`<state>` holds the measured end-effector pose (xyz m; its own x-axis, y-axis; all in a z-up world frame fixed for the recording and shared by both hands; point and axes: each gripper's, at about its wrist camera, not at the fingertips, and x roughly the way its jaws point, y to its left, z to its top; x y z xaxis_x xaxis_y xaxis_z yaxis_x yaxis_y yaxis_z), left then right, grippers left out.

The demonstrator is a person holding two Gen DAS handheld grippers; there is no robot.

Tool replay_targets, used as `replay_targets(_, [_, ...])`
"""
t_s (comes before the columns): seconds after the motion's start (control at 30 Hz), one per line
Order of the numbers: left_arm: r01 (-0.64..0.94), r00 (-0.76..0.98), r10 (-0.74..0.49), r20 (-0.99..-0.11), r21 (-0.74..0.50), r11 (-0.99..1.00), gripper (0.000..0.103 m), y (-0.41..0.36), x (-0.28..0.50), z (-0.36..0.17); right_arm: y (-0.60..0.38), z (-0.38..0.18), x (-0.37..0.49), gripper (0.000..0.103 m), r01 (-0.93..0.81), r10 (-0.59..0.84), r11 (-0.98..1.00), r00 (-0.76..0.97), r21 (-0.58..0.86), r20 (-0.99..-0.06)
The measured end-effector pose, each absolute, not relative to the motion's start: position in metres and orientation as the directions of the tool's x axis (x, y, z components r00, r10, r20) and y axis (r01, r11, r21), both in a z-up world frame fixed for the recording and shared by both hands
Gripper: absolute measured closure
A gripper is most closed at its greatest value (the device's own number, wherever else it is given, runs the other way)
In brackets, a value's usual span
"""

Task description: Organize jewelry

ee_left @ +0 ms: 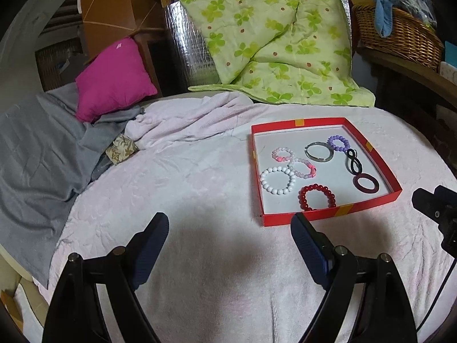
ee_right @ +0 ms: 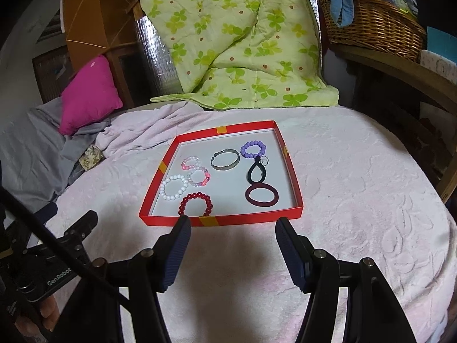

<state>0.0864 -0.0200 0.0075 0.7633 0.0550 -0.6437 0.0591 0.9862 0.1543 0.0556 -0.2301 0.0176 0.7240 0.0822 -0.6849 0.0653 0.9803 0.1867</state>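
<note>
The left tongs (ee_left: 230, 223) and right tongs (ee_right: 232, 225) are both released, fingers spread wide, grasping nothing, low in each frame above the bed's pink blanket (ee_right: 357, 200). The red tray (ee_right: 295, 190) lies at frame center in the right wrist view. Inside it lie 8 pieces, including a white bead bracelet (ee_right: 173, 187), red bead bracelet (ee_right: 195, 203), metal bangle (ee_right: 225, 158) and purple bead bracelet (ee_right: 253, 149).
</note>
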Motion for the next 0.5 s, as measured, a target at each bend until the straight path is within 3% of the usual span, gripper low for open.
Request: replay_targets(0.5, [0.068, 0.734, 0.039, -0.678, 0.131, 0.989, 0.016, -0.0186, 0.0944, -0.0013, -0.2328, 0.0101, 0.0581, 0.037, 0.077, 0.083, 0.978, 0.714, 0.196, -0.695])
